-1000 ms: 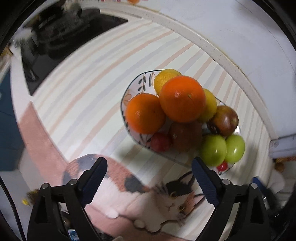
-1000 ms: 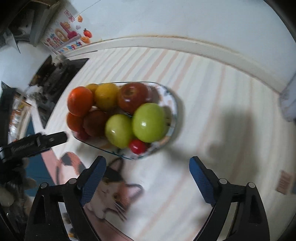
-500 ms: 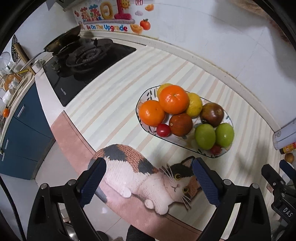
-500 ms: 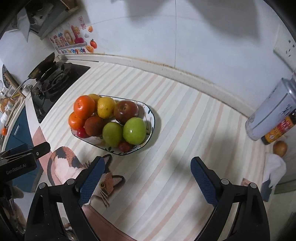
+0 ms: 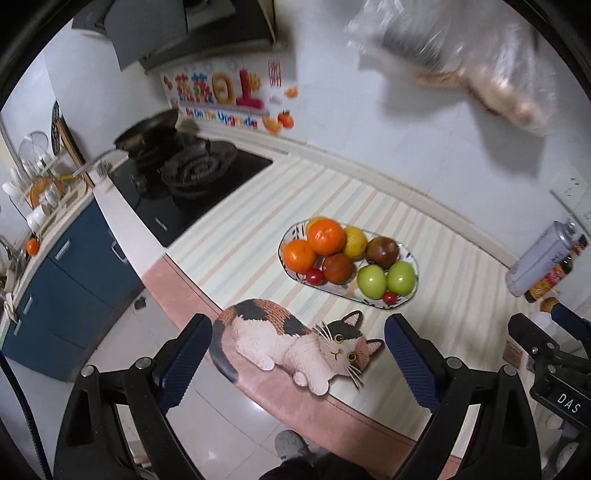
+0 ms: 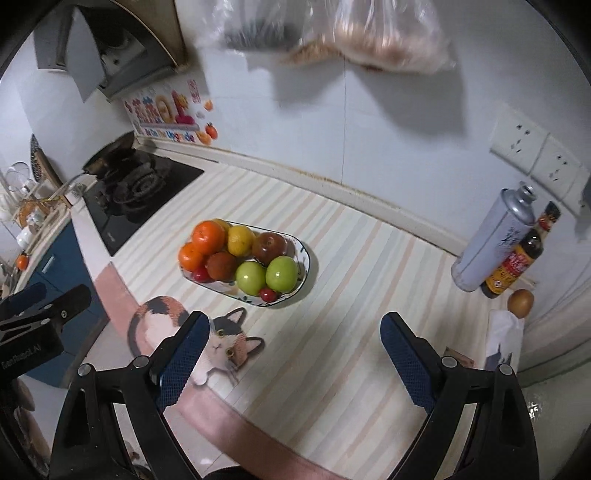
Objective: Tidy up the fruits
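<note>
An oval patterned dish (image 5: 413, 264) (image 6: 304, 254) stands on the striped counter mat, piled with fruit: two oranges (image 5: 325, 236) (image 6: 208, 236), a yellow citrus (image 5: 355, 242) (image 6: 240, 240), dark red fruits (image 5: 382, 252) (image 6: 269, 246), two green apples (image 5: 372, 281) (image 6: 281, 274) and small red tomatoes (image 5: 314, 276) (image 6: 267, 294). My left gripper (image 5: 298, 363) hangs open well back from the dish, over the counter's front edge. My right gripper (image 6: 291, 360) is open too, raised above the mat to the right of the dish. Neither holds anything.
A cat picture (image 5: 295, 341) lies on the mat in front of the dish. A black gas hob with a pan (image 5: 184, 170) is at the left. A grey canister (image 6: 493, 240), a sauce bottle (image 6: 517, 262) and a round brown item (image 6: 520, 301) stand at the right. Plastic bags (image 6: 369, 33) hang above.
Both grippers have pulled back and up from close over the dish, so the whole counter, hob and wall now show. The fruit has not moved.
</note>
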A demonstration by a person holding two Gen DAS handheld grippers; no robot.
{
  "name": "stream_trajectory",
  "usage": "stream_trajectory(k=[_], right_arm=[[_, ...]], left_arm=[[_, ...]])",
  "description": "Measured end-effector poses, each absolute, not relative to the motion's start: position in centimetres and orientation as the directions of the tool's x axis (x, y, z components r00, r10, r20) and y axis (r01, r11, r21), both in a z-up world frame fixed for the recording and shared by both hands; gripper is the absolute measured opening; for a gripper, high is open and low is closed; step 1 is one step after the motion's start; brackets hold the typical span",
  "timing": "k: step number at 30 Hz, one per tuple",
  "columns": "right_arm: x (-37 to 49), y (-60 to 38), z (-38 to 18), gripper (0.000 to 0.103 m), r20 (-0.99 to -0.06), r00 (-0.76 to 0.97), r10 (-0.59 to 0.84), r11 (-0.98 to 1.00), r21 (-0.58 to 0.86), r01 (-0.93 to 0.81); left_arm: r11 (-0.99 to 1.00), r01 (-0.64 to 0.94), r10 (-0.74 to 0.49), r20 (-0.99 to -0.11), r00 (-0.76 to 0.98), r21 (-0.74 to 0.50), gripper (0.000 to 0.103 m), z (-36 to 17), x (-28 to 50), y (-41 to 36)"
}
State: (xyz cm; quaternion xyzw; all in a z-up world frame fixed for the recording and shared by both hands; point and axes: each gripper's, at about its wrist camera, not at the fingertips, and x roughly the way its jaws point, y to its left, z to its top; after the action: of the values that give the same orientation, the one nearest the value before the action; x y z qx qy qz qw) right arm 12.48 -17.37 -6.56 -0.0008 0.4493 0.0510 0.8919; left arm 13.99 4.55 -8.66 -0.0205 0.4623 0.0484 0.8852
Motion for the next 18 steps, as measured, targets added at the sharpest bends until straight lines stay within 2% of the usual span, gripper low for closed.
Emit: stream_trajectory(k=[8, 18], right_arm=[[6.1, -18.0, -0.5, 0.096, -0.756, 0.643, 0.124, 0.991, 0.065, -0.115], [2.2, -17.9, 3.4, 0.096, -0.724, 0.677, 0.131, 0.989, 0.05, -0.138]], left_arm=[[0.998, -0.064, 0.035, -0.781, 0.624, -0.007, 0.096, -4.4, 9.0, 4.0], [0.999, -0.039, 0.003, -0.749, 0.663, -0.031, 0.096, -1.7, 4.9, 2.8]])
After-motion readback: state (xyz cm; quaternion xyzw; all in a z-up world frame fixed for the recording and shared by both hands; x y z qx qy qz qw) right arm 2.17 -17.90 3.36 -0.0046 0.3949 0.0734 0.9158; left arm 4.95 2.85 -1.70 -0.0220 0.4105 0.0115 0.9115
